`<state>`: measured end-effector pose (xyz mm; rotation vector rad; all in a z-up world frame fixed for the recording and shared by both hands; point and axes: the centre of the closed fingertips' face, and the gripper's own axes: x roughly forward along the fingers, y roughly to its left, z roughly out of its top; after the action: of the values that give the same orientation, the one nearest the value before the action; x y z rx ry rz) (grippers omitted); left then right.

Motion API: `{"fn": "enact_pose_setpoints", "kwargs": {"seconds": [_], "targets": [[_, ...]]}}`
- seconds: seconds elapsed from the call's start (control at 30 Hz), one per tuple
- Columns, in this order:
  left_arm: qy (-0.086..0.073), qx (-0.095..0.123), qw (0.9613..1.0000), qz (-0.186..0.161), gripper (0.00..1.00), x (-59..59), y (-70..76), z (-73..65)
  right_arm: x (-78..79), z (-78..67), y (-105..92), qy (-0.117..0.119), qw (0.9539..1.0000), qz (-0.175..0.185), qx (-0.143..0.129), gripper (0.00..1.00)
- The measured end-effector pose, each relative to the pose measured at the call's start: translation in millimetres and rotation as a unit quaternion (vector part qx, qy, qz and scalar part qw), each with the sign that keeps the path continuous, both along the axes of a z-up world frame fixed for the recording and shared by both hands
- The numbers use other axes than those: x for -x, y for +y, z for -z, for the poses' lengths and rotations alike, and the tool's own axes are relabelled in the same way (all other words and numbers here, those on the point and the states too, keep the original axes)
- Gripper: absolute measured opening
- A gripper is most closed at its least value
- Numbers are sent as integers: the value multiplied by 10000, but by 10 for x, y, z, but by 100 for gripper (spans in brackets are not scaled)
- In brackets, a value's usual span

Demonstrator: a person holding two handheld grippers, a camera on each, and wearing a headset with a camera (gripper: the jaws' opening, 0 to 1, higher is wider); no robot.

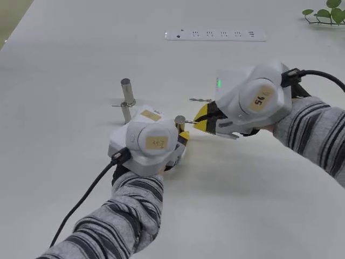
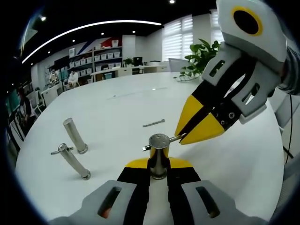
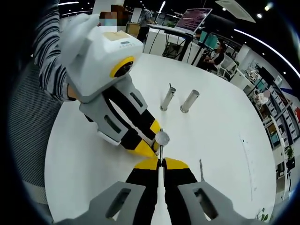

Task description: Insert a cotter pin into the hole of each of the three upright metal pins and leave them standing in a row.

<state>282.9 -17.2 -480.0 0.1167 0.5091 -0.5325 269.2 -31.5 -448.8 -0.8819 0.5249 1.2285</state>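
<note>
Gripping the metal pin (image 2: 158, 159) upright on the table (image 1: 64, 108), left gripper (image 2: 158, 168) pressed shut on its lower shaft. Pinching a cotter pin (image 2: 164, 142) in the right gripper (image 2: 183, 136), shank threaded through the hole just under the head, tip poking out the far side. Up and left in the head view, standing near each other: second pin (image 1: 125, 111) with a cotter through it, bare pin (image 1: 127, 90). Beyond, loose cotter pin (image 1: 200, 100) lying flat; farther back, power strip (image 1: 215, 35).
</note>
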Motion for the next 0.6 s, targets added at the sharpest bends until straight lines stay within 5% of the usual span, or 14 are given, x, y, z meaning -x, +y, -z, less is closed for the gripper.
{"fn": "enact_pose_setpoints", "kwargs": {"seconds": [0.6], "targets": [[16, 24, 9999, -106, 9, -9, -5, -6, -51, -58, 19, -86, 9999, 11, -80, 4]]}}
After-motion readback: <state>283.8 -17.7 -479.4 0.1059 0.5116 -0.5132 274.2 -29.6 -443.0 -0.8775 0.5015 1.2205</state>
